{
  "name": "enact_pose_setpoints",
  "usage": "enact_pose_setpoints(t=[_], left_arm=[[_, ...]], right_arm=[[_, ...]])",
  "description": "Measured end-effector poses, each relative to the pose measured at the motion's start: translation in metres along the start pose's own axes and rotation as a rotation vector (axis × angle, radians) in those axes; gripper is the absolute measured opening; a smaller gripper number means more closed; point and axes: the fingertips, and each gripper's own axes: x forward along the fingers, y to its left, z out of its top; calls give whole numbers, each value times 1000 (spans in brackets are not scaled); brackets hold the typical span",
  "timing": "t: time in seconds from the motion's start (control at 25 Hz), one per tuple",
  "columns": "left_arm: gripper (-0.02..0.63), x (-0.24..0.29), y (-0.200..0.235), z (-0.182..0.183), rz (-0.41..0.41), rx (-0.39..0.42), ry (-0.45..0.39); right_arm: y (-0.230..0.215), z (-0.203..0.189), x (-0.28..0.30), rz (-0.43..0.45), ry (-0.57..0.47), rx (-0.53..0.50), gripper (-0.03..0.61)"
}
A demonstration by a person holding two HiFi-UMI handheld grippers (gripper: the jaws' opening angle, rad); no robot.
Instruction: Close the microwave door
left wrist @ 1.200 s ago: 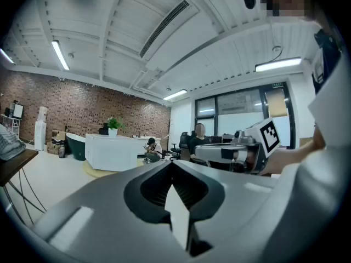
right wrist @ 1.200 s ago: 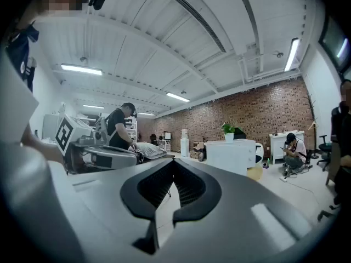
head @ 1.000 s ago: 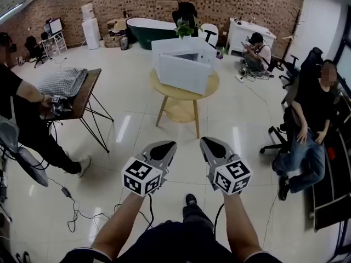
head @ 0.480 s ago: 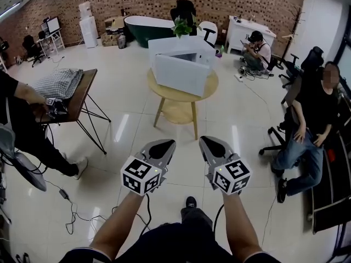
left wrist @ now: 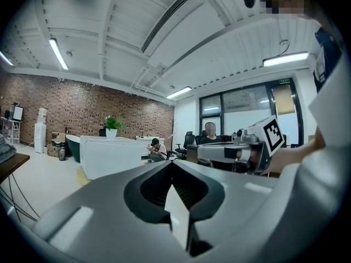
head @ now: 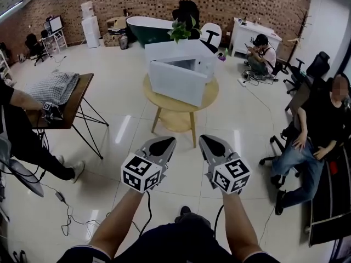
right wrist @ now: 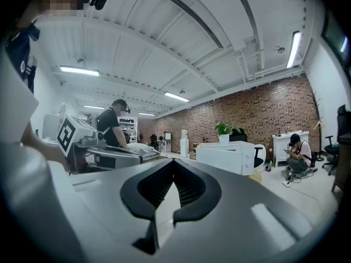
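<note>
A white microwave (head: 184,56) stands on a round wooden table (head: 211,95) across the room, with its door (head: 176,83) swung open toward me. Both grippers hang in front of me, far short of the table. My left gripper (head: 164,141) and right gripper (head: 207,140) sit side by side, both shut with nothing between the jaws. In the left gripper view the microwave (left wrist: 112,155) shows far off at the left, beyond the shut jaws. In the right gripper view the microwave (right wrist: 225,156) shows to the right of centre.
A dark side table (head: 74,100) with a folded cloth stands at the left, a person (head: 22,130) beside it. Another person (head: 315,125) sits on a chair at the right. Cables (head: 66,201) trail on the floor at the lower left. A dark bathtub (head: 145,25) lies behind the table.
The head view has moved a little nearer the round table and shifted right; the microwave looks slightly larger. Both grippers have kept their pose and stayed shut.
</note>
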Motion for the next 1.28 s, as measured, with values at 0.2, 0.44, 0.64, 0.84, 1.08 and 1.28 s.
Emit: enact_pose_setpoints(t=[0.2, 0.44, 0.64, 0.84, 1.08, 1.28], left_arm=[[8, 42, 11, 7, 26, -2, -4], [8, 87, 19, 8, 61, -10, 0], [8, 119, 25, 11, 63, -16, 4], [8, 145, 34, 15, 58, -12, 5], [8, 178, 52, 15, 42, -15, 8], [8, 206, 82, 16, 43, -23, 8]], right_arm=[[-41, 7, 14, 25, 3, -12, 2], [-85, 6, 28, 60, 16, -13, 2], [-112, 6, 36, 73, 27, -22, 2], [-136, 6, 48, 66, 27, -21, 2], [-163, 4, 70, 59, 28, -15, 2], [-186, 6, 98, 59, 36, -15, 2]])
